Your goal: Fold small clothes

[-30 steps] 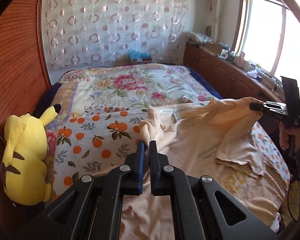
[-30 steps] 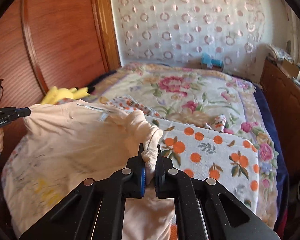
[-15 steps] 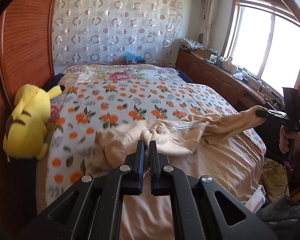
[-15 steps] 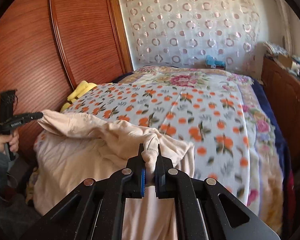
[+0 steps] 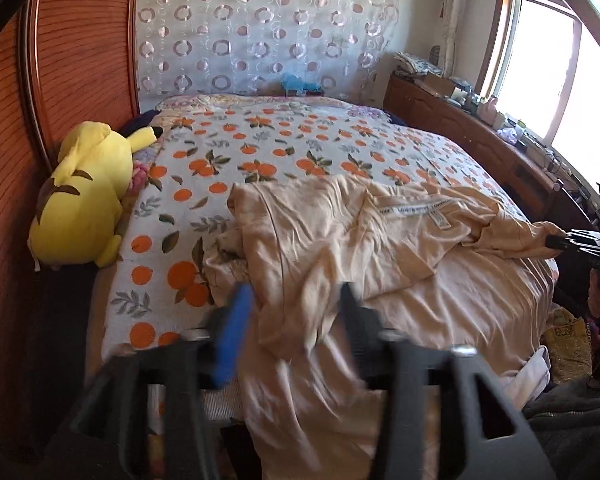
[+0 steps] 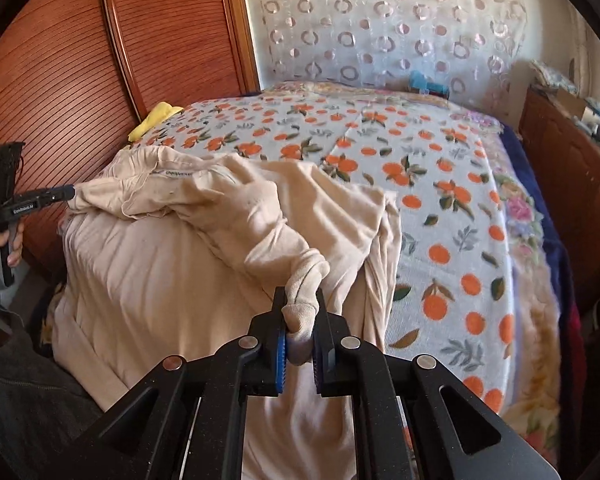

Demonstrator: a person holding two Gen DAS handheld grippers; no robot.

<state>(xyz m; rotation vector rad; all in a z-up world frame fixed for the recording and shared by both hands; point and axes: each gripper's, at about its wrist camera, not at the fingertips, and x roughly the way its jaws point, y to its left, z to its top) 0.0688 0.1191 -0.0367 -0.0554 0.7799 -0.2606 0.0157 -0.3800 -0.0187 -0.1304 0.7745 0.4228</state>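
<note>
From the left wrist view, the left claw (image 5: 292, 328) is blurred, its jaws just opened and spread apart, with the cream garment (image 5: 340, 232) lying between them but unpinched. The garment sprawls over the near end of the bed (image 5: 300, 148), beside a yellow plush toy (image 5: 84, 200). From the right wrist view, the right claw (image 6: 302, 322) pinches a bunched corner of the garment, which stretches left to the other claw in a hand (image 6: 0, 246)
</note>
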